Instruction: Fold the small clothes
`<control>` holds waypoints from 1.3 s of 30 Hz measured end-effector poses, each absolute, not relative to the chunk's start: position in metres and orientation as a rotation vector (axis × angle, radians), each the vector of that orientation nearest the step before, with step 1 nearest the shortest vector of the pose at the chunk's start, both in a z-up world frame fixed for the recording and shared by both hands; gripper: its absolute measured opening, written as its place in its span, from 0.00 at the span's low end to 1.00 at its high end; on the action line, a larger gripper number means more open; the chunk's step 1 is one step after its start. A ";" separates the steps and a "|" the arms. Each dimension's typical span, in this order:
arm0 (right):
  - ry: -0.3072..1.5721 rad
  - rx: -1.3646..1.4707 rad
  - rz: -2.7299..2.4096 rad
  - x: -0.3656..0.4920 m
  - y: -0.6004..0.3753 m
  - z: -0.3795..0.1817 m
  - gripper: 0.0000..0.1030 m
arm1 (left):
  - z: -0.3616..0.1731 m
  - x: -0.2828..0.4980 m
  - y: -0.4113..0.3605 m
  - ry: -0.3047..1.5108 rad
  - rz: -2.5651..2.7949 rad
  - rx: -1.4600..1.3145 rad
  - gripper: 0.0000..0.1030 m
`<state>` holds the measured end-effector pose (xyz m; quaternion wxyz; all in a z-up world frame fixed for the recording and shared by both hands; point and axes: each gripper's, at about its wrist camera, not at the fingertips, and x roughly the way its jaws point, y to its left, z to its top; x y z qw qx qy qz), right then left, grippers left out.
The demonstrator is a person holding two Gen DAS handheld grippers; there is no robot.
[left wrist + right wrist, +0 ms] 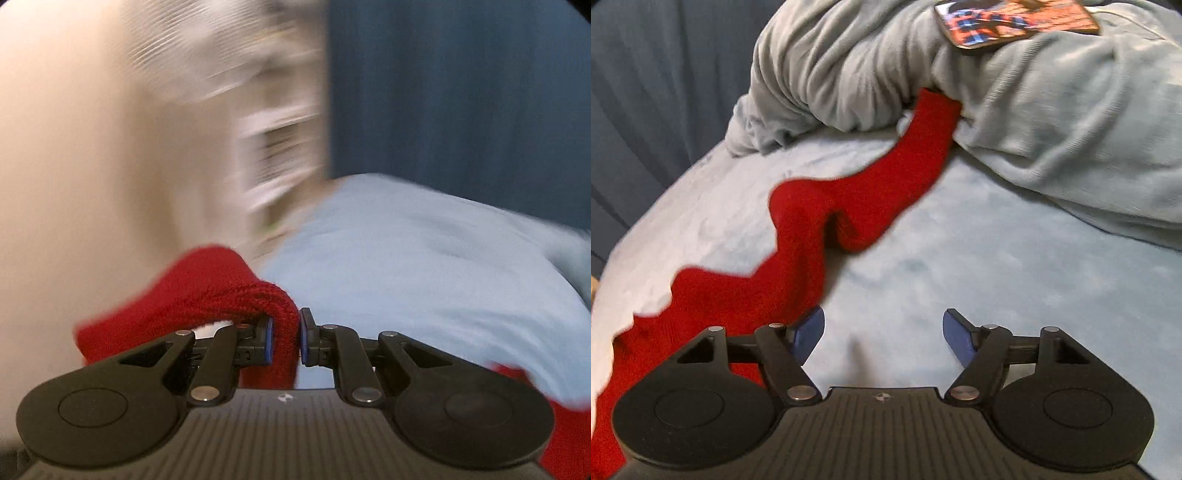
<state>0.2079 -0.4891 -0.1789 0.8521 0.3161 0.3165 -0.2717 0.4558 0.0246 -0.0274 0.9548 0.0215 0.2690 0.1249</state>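
A long red knitted garment [809, 221] stretches in loose bends across the pale blue bed sheet [997, 258], its far end tucked against the bunched grey blanket [1052, 110]. My left gripper [286, 341] is shut on one end of the red garment [207, 291], which drapes over its left finger and hangs off to the left. The left wrist view is blurred by motion. My right gripper [882, 334] hovers over the sheet with its jaws wide apart and nothing between them. The red fabric passes just beside and under its left fingertip [810, 328].
A flat book or card with a colourful cover [1019, 22] lies on top of the grey blanket. A dark blue curtain [461, 92] hangs beyond the bed. A cream wall [92, 147] fills the left. The bed's edge [646, 221] runs along the left.
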 end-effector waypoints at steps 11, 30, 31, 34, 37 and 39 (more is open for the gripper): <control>0.698 0.584 -0.453 0.202 -0.488 -0.168 0.71 | -0.183 0.324 -0.148 0.735 -0.416 0.583 0.89; 0.722 0.607 -0.250 0.415 -0.397 -0.196 0.09 | -0.197 0.510 -0.003 1.093 -0.145 -0.041 0.27; 0.699 0.617 -0.247 0.410 -0.395 -0.191 0.09 | -0.195 0.512 0.006 1.095 -0.153 -0.071 0.25; 0.666 0.720 -0.200 0.385 -0.391 -0.172 0.09 | -0.189 0.529 0.023 1.084 -0.145 -0.083 0.24; 0.672 0.727 -0.220 0.370 -0.386 -0.171 0.09 | -0.196 0.537 0.028 1.102 -0.138 -0.074 0.24; 0.725 0.711 -0.234 0.376 -0.389 -0.191 0.11 | -0.195 0.528 0.026 1.087 -0.131 -0.037 0.25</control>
